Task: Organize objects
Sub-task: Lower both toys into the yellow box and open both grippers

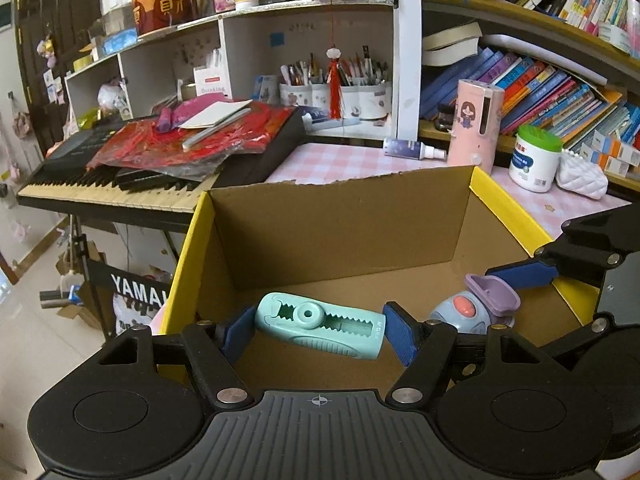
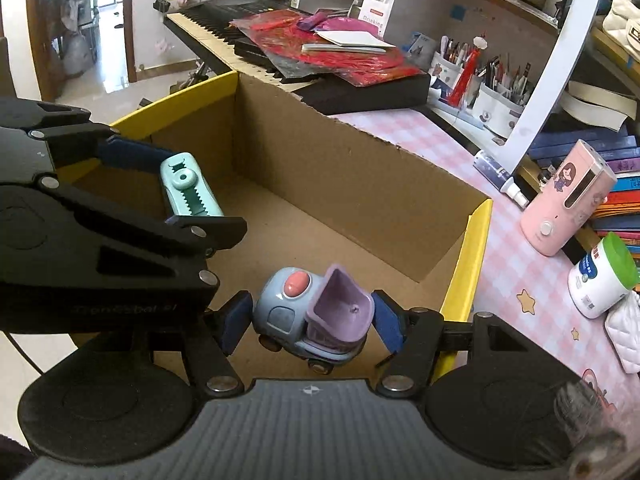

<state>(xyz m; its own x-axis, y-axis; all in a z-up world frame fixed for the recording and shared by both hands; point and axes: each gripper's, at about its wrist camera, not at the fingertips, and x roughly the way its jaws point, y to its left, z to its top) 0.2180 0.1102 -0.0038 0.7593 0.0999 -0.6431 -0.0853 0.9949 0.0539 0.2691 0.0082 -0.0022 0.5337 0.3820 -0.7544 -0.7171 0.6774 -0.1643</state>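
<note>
My left gripper [image 1: 318,330] is shut on a mint-green toothed plastic tool [image 1: 320,326], held crosswise between the blue pads above the floor of an open cardboard box [image 1: 340,220] with yellow flaps. My right gripper [image 2: 310,320] is shut on a blue toy car [image 2: 308,316] with a purple scoop and a pink dome, also hanging inside the box. In the left wrist view the toy car [image 1: 468,312] and the right gripper's blue pad [image 1: 524,274] show at the right. In the right wrist view the green tool [image 2: 190,190] sits in the left gripper at the left.
The cardboard box [image 2: 360,184] stands on a pink checked table [image 2: 512,264]. Behind it lie a keyboard [image 1: 120,184] piled with red papers, pen cups [image 1: 340,96], a pink device [image 1: 474,124], a spray bottle [image 1: 412,149], a green-lidded jar [image 1: 534,160] and shelves of books [image 1: 540,92].
</note>
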